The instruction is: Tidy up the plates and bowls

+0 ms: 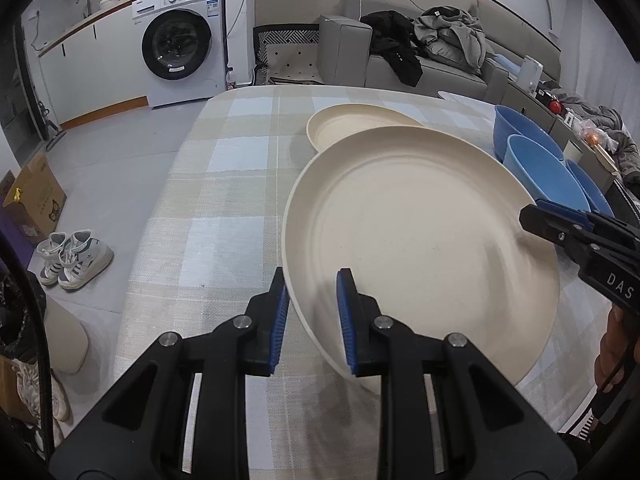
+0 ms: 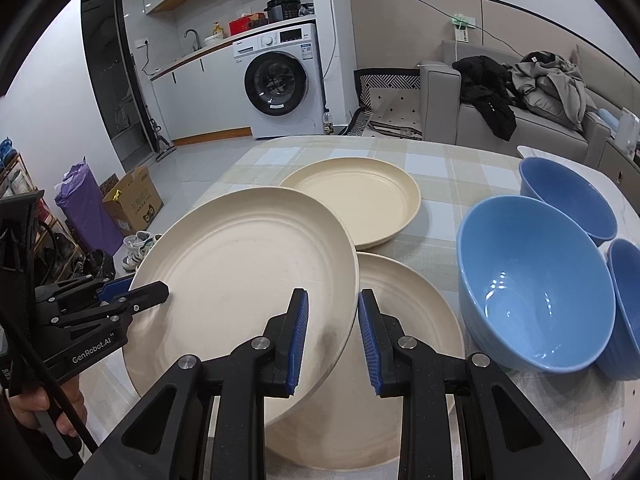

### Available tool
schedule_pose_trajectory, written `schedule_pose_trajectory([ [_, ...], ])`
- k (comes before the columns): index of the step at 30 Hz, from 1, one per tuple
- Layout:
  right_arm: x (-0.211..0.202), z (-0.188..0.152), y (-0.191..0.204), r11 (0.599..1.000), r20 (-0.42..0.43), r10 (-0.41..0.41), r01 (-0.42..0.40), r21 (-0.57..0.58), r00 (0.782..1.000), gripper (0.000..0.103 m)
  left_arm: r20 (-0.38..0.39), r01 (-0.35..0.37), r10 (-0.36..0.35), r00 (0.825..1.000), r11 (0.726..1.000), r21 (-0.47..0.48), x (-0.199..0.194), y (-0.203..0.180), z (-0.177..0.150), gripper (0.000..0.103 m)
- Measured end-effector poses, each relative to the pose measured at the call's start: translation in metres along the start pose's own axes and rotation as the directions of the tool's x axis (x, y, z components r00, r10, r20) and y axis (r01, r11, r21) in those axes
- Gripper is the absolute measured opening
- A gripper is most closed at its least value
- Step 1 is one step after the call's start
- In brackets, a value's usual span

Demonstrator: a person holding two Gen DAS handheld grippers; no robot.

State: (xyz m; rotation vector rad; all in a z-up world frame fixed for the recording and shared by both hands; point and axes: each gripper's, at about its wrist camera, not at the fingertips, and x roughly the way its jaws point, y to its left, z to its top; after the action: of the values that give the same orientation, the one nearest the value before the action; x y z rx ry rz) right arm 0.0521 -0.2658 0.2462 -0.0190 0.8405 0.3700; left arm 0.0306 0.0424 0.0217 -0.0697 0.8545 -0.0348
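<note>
A large cream plate (image 1: 420, 240) (image 2: 240, 268) is held tilted above the checked table. My left gripper (image 1: 314, 308) has its jaws on either side of the plate's left rim, gripping it; it shows at the left of the right wrist view (image 2: 132, 294). My right gripper (image 2: 332, 332) has its jaws astride the plate's right rim with a gap showing; it enters the left wrist view (image 1: 536, 216) at the right. A second cream plate (image 2: 400, 320) lies under it. A third, deeper cream plate (image 2: 360, 204) (image 1: 352, 124) lies farther back. Three blue bowls (image 2: 532, 292) (image 1: 540, 172) stand at the right.
The table (image 1: 224, 200) has a plaid cloth; its left edge drops to the floor with shoes (image 1: 72, 256) and a cardboard box (image 1: 32, 200). A washing machine (image 1: 180, 40) and a sofa with clothes (image 1: 432, 40) stand beyond.
</note>
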Motion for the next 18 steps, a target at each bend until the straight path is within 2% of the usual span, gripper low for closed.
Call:
schedule_pose_trajectory([
  [18, -0.006, -0.033, -0.035, 0.996, -0.01, -0.051, 0.052, 0.075, 0.999, 0.028, -0.031, 0.024, -0.022, 0.999, 0.997, 0.079, 0.029, -0.04, -0.011, 0.02],
])
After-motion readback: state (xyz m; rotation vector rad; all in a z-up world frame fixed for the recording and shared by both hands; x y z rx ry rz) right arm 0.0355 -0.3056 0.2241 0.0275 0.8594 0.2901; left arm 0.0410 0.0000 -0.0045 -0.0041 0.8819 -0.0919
